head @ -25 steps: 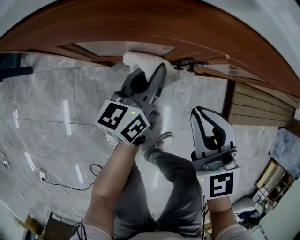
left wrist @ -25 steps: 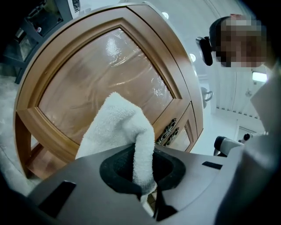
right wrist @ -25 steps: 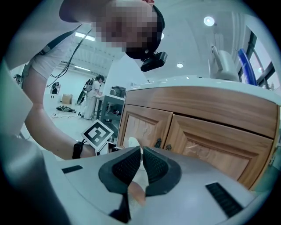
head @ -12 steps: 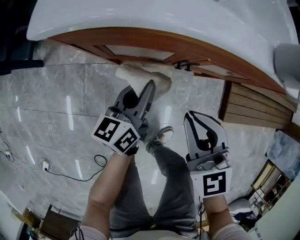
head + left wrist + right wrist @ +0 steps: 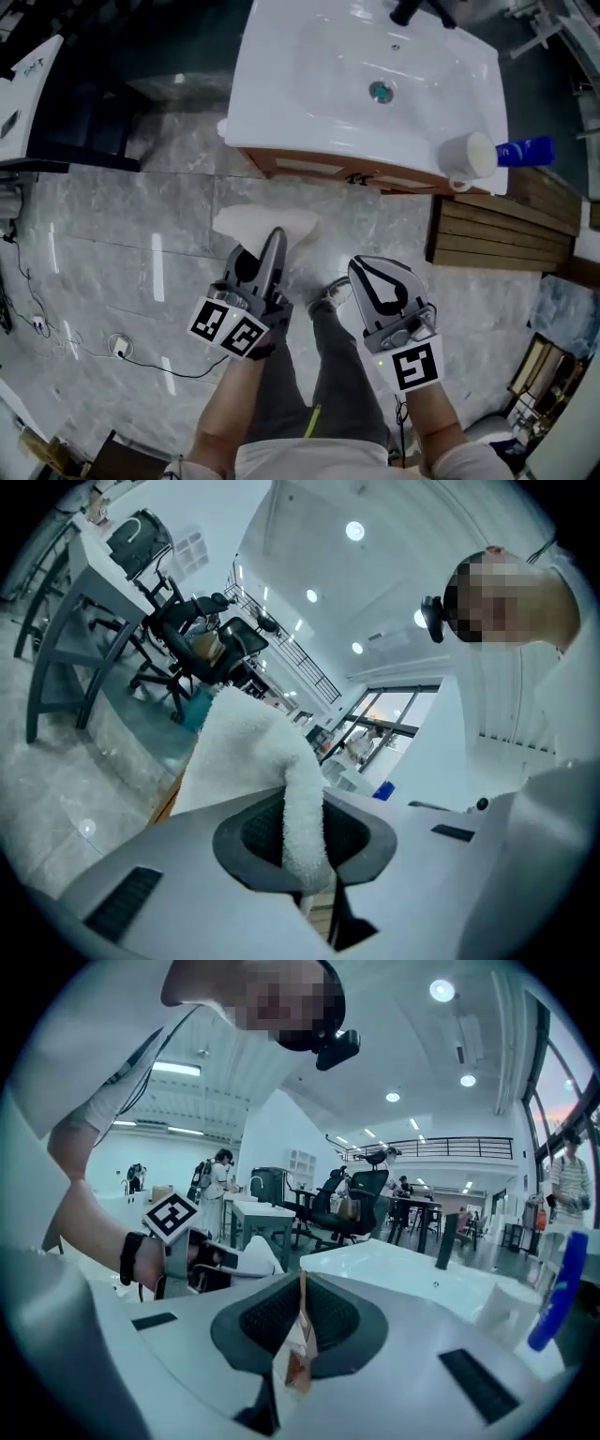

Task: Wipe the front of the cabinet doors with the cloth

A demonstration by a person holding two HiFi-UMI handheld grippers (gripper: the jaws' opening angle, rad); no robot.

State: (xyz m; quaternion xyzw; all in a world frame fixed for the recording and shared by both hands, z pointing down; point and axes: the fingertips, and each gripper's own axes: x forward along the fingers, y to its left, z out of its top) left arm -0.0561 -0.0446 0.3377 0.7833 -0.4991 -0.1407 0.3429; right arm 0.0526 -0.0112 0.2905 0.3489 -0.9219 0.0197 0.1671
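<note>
From above, the cabinet doors (image 5: 309, 168) show only as a thin brown strip under the white basin top (image 5: 281, 103). My left gripper (image 5: 269, 246) is shut on the white cloth (image 5: 262, 223), which hangs over the floor, apart from the doors. In the left gripper view the cloth (image 5: 248, 752) runs down between the jaws of the left gripper (image 5: 305, 808) and hides much beyond. My right gripper (image 5: 378, 279) is beside the left, shut with nothing in it. In the right gripper view the right gripper (image 5: 300, 1321) has its jaws together, and the left gripper (image 5: 217, 1262) shows at the left.
A white cup (image 5: 466, 155) and a blue bottle (image 5: 525, 150) stand on the basin top's right end. Wooden slats (image 5: 497, 230) lie to the right of the cabinet. The person's legs and a shoe (image 5: 328, 295) are on the marble floor (image 5: 112, 253). A cable (image 5: 122, 352) lies at the left.
The head view has pulled up and back, so the whole basin top now shows. Both grippers have drawn away from the cabinet, and the cloth has come off the door front.
</note>
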